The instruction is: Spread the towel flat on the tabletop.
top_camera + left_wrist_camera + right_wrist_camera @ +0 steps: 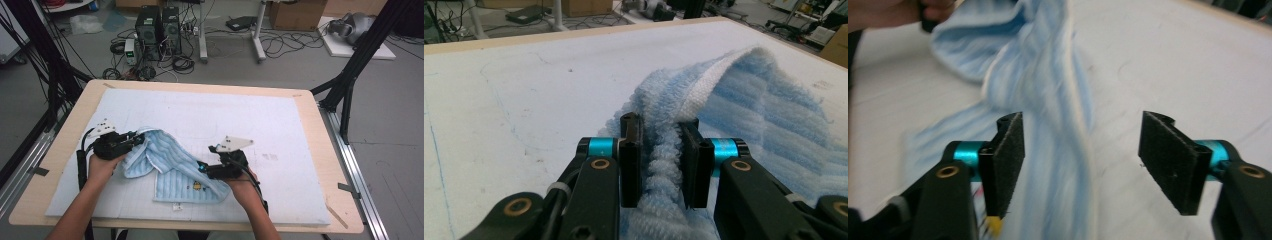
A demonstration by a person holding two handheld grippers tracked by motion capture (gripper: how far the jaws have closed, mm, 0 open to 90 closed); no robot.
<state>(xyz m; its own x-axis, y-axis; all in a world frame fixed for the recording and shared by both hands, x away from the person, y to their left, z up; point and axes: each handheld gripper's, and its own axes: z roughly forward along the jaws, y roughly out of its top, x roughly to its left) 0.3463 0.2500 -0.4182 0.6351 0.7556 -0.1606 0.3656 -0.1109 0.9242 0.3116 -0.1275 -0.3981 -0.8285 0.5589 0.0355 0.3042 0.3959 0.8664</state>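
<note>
A light blue striped towel [172, 167] lies bunched on the white mat, one end raised at the left and the rest spread flat toward the front. My left gripper [136, 140] is shut on the towel's [744, 100] thick folded edge; in the left gripper view [661, 155] the cloth is pinched between both pads. My right gripper [202, 169] hovers over the towel's right part. Its jaws [1083, 150] stand wide open with nothing gripped, and the towel [1048, 75] lies blurred below them. The left hand [878, 12] shows at the top left of the right gripper view.
A white padded mat [225, 115] covers most of the wooden table [320, 150]. A small tag [177, 206] sticks out of the towel's front edge. Beyond the table are computer towers [157, 30], cables on the floor and black frame posts [350, 75].
</note>
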